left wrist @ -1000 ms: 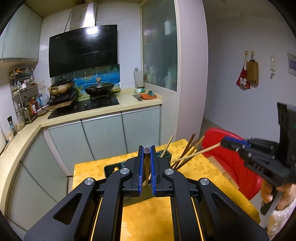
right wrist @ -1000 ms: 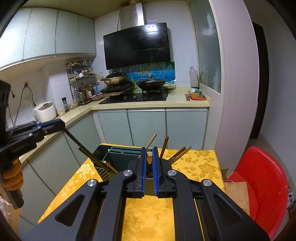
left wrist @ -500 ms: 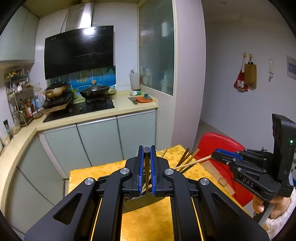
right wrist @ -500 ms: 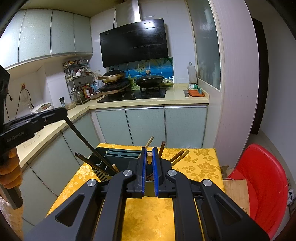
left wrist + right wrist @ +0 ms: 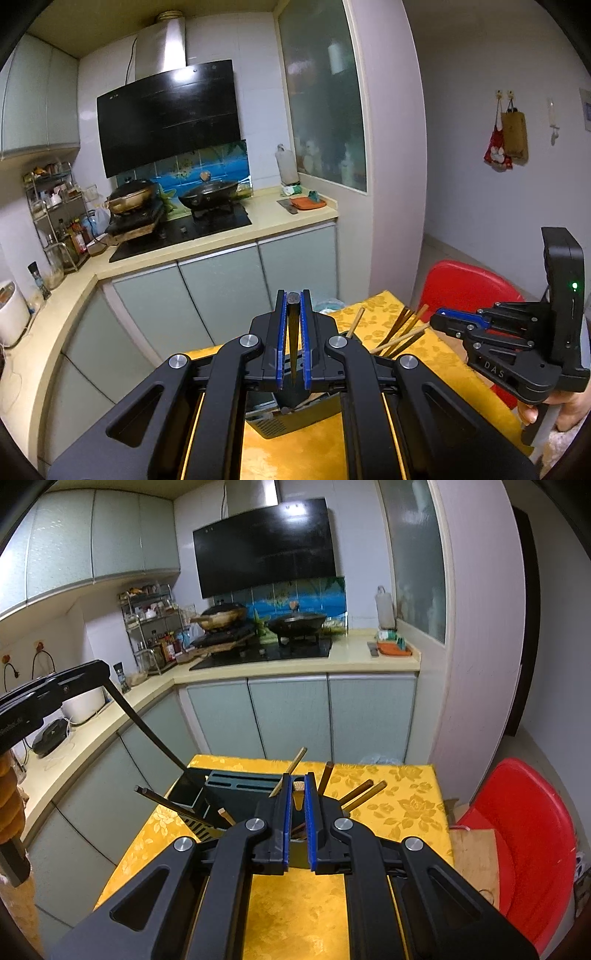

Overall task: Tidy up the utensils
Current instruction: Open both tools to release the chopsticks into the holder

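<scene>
Dark, the chopstick (image 5: 293, 332) stood clamped between the left gripper's (image 5: 293, 306) blue pads, angled down toward the holder (image 5: 284, 421) just below. To its right, the right gripper (image 5: 437, 320) gripped a pale chopstick (image 5: 397, 340).

Seen from the right gripper (image 5: 298, 782), its pads pinched that pale stick's end (image 5: 298, 786) above the holder (image 5: 236, 786) on the yellow surface (image 5: 391, 797); the left gripper (image 5: 99, 670), up-left, slanted its dark chopstick (image 5: 147, 727) downward.

a black range hood (image 5: 264, 544) hangs on the white wall above the stove (image 5: 266, 651). two dark woks (image 5: 297, 622) sit on the stove. an orange cloth (image 5: 395, 649) lies on the cream counter (image 5: 354, 657), near a plastic jug (image 5: 384, 607). a wire rack (image 5: 151, 627) full of bottles stands in the corner. a white rice cooker (image 5: 11, 317) sits by the wall. a red plastic chair (image 5: 524, 834) is beside the table with the yellow flower cloth (image 5: 399, 801). small bags (image 5: 508, 140) hang on the far wall.
</scene>
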Action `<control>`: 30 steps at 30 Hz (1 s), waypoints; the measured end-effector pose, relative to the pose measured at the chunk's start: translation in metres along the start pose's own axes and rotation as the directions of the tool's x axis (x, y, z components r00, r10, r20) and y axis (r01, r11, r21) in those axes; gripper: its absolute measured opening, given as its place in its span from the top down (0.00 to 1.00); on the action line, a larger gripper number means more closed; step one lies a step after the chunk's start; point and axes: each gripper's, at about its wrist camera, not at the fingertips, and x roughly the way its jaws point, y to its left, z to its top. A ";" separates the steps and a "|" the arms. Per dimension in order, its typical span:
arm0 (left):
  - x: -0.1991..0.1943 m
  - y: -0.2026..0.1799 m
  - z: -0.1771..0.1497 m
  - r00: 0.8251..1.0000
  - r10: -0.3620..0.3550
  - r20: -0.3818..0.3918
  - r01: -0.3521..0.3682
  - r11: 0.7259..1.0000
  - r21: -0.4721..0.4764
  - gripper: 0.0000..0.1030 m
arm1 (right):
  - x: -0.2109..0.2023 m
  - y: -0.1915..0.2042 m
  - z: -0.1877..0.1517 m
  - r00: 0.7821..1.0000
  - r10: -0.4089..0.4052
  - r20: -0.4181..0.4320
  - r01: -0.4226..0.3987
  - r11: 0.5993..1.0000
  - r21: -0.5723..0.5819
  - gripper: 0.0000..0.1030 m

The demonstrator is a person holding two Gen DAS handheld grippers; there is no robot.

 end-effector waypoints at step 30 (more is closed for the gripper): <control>0.086 0.027 -0.041 0.983 0.005 -0.181 -0.025 0.994 -0.109 0.87 | 0.081 0.024 -0.005 0.987 0.002 -0.163 0.004 0.999 0.034 0.78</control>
